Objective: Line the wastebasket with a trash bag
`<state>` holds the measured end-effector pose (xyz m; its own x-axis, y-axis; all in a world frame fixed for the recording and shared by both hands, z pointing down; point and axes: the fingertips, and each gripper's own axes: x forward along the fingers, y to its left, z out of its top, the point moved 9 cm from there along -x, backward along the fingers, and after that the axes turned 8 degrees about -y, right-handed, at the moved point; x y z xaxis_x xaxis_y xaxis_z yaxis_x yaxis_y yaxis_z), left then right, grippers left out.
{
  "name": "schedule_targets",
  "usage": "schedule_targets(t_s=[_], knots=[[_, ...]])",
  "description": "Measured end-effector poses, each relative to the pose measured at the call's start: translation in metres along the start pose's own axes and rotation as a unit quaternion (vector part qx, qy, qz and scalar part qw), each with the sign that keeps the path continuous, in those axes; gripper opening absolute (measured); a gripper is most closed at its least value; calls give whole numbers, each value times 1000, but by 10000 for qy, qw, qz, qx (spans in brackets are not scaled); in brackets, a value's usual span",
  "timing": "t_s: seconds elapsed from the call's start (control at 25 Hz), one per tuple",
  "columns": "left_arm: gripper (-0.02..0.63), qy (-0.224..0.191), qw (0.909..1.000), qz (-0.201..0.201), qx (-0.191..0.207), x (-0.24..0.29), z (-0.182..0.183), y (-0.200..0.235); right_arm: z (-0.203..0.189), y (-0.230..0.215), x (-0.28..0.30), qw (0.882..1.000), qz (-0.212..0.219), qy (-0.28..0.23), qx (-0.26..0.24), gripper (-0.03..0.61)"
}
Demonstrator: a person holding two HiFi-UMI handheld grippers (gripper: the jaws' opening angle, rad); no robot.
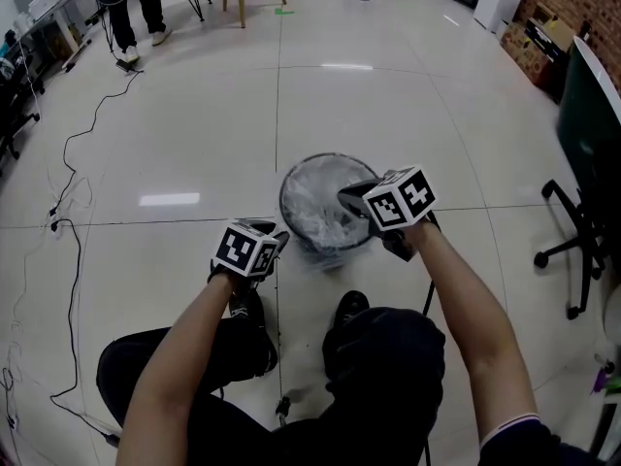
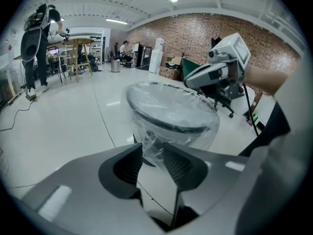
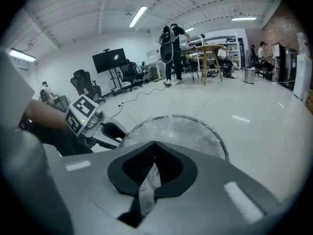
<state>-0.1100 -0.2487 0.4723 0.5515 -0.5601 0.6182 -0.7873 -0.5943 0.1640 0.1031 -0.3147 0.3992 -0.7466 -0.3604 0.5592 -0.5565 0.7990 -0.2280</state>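
The wastebasket, on the floor, shows only dimly through the clear trash bag lining it. The right gripper pinches bag film; the left gripper stands spread beside the bag.

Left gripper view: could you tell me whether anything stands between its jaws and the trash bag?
Nothing visible does: the left gripper, jaws apart, directly faces the trash bag draped over the wastebasket.

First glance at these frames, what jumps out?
The wastebasket stands mid-floor just ahead of the person's knees, with a clear trash bag draped over its rim. The right gripper is shut on a fold of the bag at the basket's right side. The left gripper is open at the near-left side.
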Motion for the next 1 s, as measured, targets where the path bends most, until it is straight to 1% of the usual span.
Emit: schedule_targets(t_s=[0.2, 0.28, 0.36, 0.48, 0.64, 0.72, 0.84, 1.0], knots=[[137, 154, 9997, -21, -179, 23, -13, 16, 13, -6, 30, 9987, 181, 471, -4, 2], [135, 223, 9994, -65, -251, 28, -19, 20, 16, -11, 42, 9977, 210, 640, 64, 2], [135, 320, 9989, -82, -340, 32, -26, 24, 15, -14, 56, 9952, 278, 924, 157, 2], [133, 465, 9981, -60, -409, 36, -35, 28, 5, -16, 78, 9882, 359, 1477, 200, 2], [132, 461, 9980, -116, -414, 38, -34, 27, -8, -21, 104, 9751, 393, 2173, 184, 2], [132, 420, 9980, -212, -413, 39, -34, 26, -14, -24, 116, 9696, 376, 2411, 162, 2], [132, 468, 9973, -235, -520, 39, -40, 24, -18, -30, 133, 9692, 283, 2436, 224, 2], [132, 436, 9973, -282, -524, 37, -45, 25, -24, -36, 151, 9745, 129, 2216, 330, 2]])
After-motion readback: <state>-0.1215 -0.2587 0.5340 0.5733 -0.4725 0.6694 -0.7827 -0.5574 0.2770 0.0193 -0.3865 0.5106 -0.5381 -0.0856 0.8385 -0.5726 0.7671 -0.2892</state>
